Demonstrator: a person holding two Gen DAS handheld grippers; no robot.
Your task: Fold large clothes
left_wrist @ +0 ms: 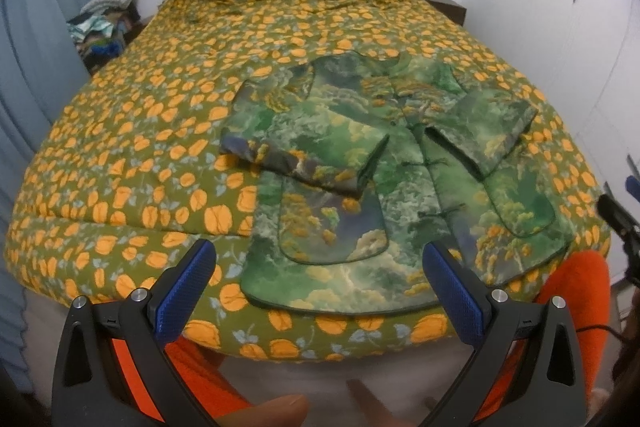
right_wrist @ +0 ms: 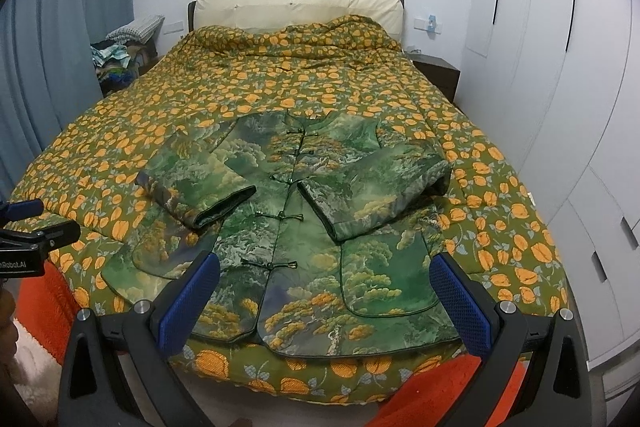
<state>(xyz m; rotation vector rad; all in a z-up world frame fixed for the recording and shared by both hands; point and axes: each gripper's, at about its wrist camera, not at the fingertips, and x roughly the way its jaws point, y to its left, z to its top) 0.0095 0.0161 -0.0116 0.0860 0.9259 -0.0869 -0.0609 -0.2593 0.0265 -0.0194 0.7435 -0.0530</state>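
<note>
I hold both hand-held grippers, left (left_wrist: 320, 283) and right (right_wrist: 325, 297), spread and empty above the jacket (right_wrist: 292, 227) at the bed (right_wrist: 120, 131) edge; its slippery padding may unfold the sleeves (right_wrist: 200, 187).

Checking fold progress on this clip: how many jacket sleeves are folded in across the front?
2. One sleeve lies across the jacket's left side in the right wrist view, the other sleeve across its right. None hidden.

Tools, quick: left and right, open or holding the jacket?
Left tool: open, holding nothing, short of the jacket hem.
Right tool: open, holding nothing, above the hem.
</note>
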